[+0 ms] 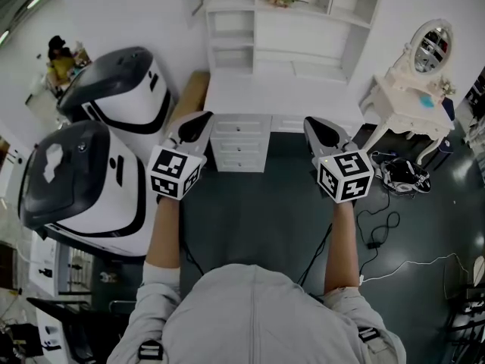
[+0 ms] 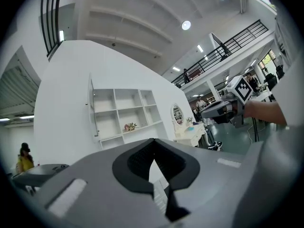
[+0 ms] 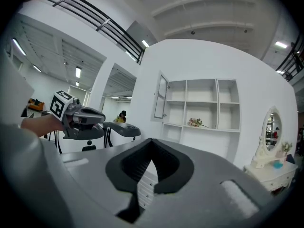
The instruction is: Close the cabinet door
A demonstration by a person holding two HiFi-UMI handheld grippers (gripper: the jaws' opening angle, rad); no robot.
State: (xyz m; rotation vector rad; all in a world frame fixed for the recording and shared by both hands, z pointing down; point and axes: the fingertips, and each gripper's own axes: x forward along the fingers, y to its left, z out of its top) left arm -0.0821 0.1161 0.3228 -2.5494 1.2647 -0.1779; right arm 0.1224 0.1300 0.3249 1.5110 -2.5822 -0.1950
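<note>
Left gripper [image 1: 198,121] and right gripper [image 1: 317,126] are held off, jaws clenched empty. The open cabinet door [image 3: 160,98], mid-frame, must be reached.

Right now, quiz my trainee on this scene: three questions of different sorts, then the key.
1. True or false: the left gripper and the right gripper are both shut and empty.
2. The open door hangs at the shelves': A left edge, B right edge, C top.
3. What lies on one shelf?
Key: 1 true. 2 A. 3 flowers.
</note>
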